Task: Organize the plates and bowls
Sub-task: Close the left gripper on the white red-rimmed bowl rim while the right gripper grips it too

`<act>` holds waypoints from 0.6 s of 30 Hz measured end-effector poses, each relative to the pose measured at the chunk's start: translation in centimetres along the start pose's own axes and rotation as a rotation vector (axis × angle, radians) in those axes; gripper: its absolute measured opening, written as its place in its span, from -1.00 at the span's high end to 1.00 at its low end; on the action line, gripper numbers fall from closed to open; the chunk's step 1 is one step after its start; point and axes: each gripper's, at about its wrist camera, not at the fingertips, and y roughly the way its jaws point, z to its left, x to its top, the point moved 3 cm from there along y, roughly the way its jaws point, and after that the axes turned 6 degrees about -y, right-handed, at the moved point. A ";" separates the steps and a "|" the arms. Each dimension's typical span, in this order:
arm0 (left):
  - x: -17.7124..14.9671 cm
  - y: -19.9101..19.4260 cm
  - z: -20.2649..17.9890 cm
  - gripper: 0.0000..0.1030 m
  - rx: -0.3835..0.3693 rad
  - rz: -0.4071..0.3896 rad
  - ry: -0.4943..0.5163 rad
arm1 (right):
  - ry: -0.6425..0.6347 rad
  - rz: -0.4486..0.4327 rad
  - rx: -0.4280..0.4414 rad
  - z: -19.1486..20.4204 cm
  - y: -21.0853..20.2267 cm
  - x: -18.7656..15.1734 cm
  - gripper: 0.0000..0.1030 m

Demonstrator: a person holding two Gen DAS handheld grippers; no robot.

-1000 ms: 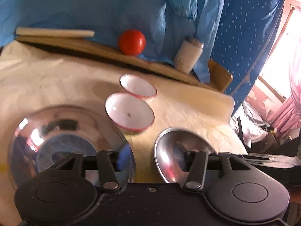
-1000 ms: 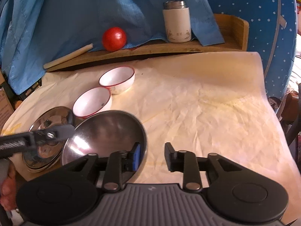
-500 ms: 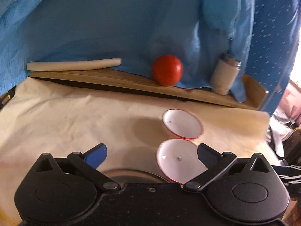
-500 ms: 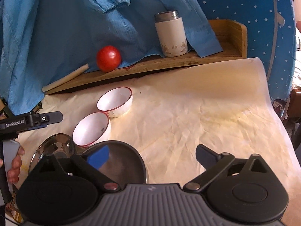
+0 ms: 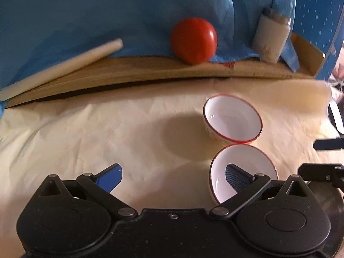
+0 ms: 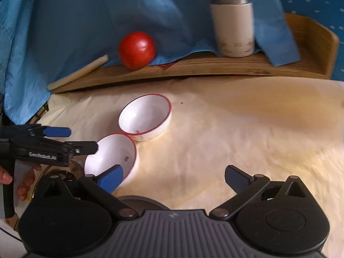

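We saw two red-rimmed white bowls side by side, rims touching, on the paper-covered tabletop (image 6: 236, 129): the near bowl (image 6: 110, 157) and the far bowl (image 6: 145, 117). Our left gripper (image 5: 173, 175) and right gripper (image 6: 174, 175) both had fingers spread wide, holding nothing. A tomato (image 6: 137, 50) sat on the wooden shelf (image 6: 215, 67) behind.

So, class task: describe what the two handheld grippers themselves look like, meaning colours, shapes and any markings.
Both are matte black, with two round housings and hinged link arms. The left gripper has a smooth speckled body; white lettering on its side shows in the right wrist view. The right gripper has a ribbed grey body. Each has a bright blue pad and a darker textured one.
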 end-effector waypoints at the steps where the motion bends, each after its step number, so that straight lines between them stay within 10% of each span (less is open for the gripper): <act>1: 0.1 0.3 0.0 -0.98 -0.004 0.017 0.012 | -0.009 0.014 0.005 0.2 0.4 0.3 -0.99; 18: 0.5 3.1 -0.4 -0.98 0.006 0.170 0.135 | -0.111 0.212 0.079 2.8 4.7 1.2 -0.64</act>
